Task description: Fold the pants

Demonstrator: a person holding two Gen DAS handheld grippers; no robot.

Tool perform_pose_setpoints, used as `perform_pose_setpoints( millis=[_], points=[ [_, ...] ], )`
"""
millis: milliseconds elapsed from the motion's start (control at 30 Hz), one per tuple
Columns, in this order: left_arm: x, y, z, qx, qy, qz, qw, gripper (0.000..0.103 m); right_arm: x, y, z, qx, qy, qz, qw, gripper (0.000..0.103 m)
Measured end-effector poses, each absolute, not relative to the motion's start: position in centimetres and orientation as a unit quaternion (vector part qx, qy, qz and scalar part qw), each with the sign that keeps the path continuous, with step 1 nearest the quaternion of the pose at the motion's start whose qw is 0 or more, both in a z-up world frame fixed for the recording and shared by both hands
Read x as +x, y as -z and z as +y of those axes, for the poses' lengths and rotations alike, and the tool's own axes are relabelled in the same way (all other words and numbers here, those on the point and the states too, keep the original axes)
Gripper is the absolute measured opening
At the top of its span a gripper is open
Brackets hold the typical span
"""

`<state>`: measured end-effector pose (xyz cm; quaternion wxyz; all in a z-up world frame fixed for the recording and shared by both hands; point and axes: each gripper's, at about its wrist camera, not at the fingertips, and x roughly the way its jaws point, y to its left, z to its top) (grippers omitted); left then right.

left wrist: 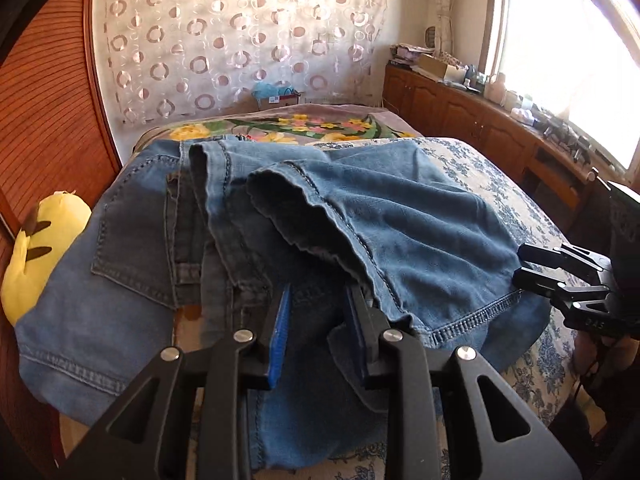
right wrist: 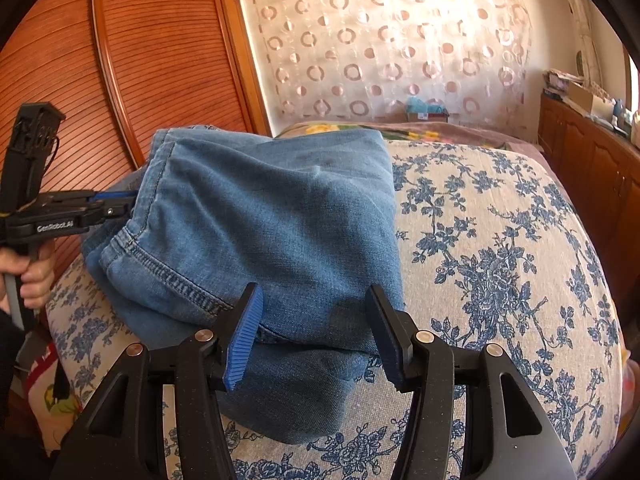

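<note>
Both claws sit at the near edge of the folded jeans (right wrist: 280, 216), which lie in a blue heap on the flower-print bedspread (right wrist: 500, 280). From the jeans' near edge, the left gripper (left wrist: 320, 320) stands with its blue-padded jaws partly apart over the denim; a hem fold brushes the outer side of its right finger, but nothing is pinched between the pads. At the jeans' other near corner, the right gripper (right wrist: 316, 332) hangs with jaws spread wider, the folded edge lying below and between the pads (right wrist: 244, 332) without being squeezed. Seen from the right wrist, the left tool meets the jeans' left side, a hand (right wrist: 34, 276) wrapped round its grip. Left of the jeans a yellow plush toy (left wrist: 44, 248) leans by the wooden slatted panel (left wrist: 48, 128). Beyond the jeans lies a floral blanket (left wrist: 288, 124), then a circle-patterned curtain (left wrist: 240, 40). Right of the jeans, a wooden cabinet (left wrist: 460, 116) runs beneath a bright window (left wrist: 560, 48).
</note>
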<state>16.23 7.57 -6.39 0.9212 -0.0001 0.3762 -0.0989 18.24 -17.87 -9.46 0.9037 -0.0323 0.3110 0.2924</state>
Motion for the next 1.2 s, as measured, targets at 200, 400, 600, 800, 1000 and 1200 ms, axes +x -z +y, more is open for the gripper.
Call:
perform_pose_setpoints(
  millis=[200,400,600,800,1000,1200],
  points=[
    [14.9,6.7,7.4,-0.011,0.108,0.374,0.921,0.029,18.3,9.5,-17.8,-0.033,-0.292,0.314,0.903,0.055],
    [12.5,6.8,7.8,-0.039,0.107,0.365,0.924,0.036,18.4,9.5,-17.8,-0.034,-0.292,0.315,0.902,0.055],
    [11.8,7.8,7.1,-0.040,0.111,0.379,0.918,0.037,18.4,9.5,-17.8,-0.035,-0.291,0.316,0.902,0.055],
    [12.3,9.5,6.2,-0.035,0.108,0.392,0.913,0.021,18.4,9.5,-17.8,-0.035,-0.292,0.316,0.902,0.055],
    [10.6,8.7,5.8,-0.039,0.124,0.381,0.915,0.001,18.4,9.5,-17.8,-0.034,-0.292,0.316,0.902,0.055],
    [8.0,6.3,7.8,-0.044,0.097,0.361,0.927,0.000,18.1,9.3,-18.2,-0.025,-0.288,0.302,0.908,0.055]
  ],
)
